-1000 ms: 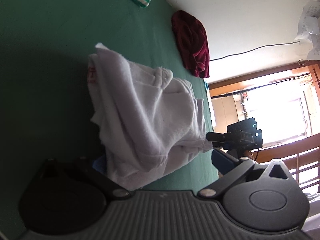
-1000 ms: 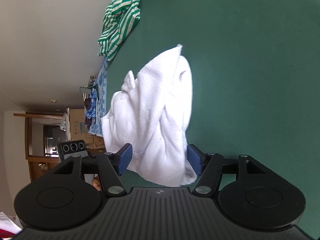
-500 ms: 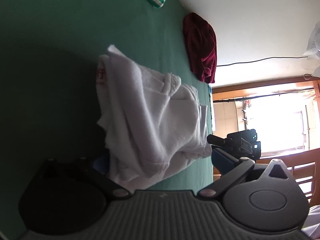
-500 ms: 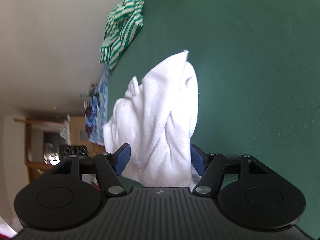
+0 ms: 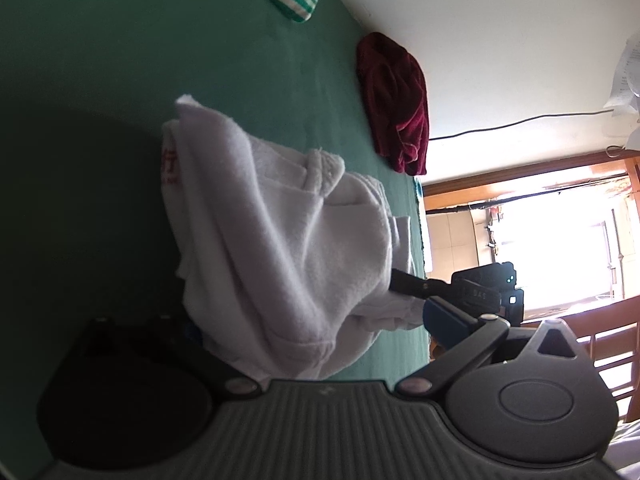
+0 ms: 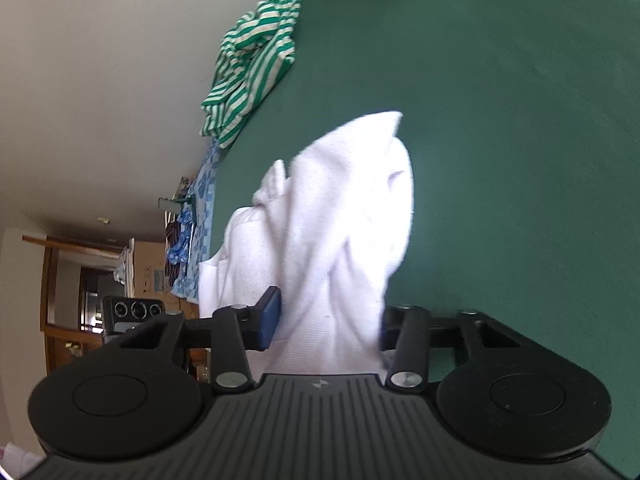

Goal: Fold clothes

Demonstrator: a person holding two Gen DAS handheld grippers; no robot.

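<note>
The right gripper [image 6: 328, 320] has just been closing, and its two blue-padded fingers [image 6: 270, 318] now press on the near end of a bunched white garment [image 6: 340, 216] from either side — the cloth fills the whole gap between them. From there the garment runs away across the green tabletop [image 6: 520, 120] in loose folds and ends in a pointed corner out on the bare cloth. The left gripper [image 5: 312, 324] meets the same white garment [image 5: 280, 240] from the other side: its jaws stand wide, one blue pad [image 5: 448, 320] clear of the fabric at the table's edge, the other hidden in shadow behind the cloth, so nothing shows it pinching. In the left wrist view the right gripper's dark finger pokes into the garment at the table's edge, and a band of red print runs down the garment's far fold. Beyond the garment the green surface lies bare in a wide sweep. At the far edge, against the pale wall [image 5: 480, 40], sit a green-and-white striped garment [image 6: 252, 60] and, further along that edge, a crumpled dark red garment [image 5: 396, 100] — both well apart from the white one.
</note>
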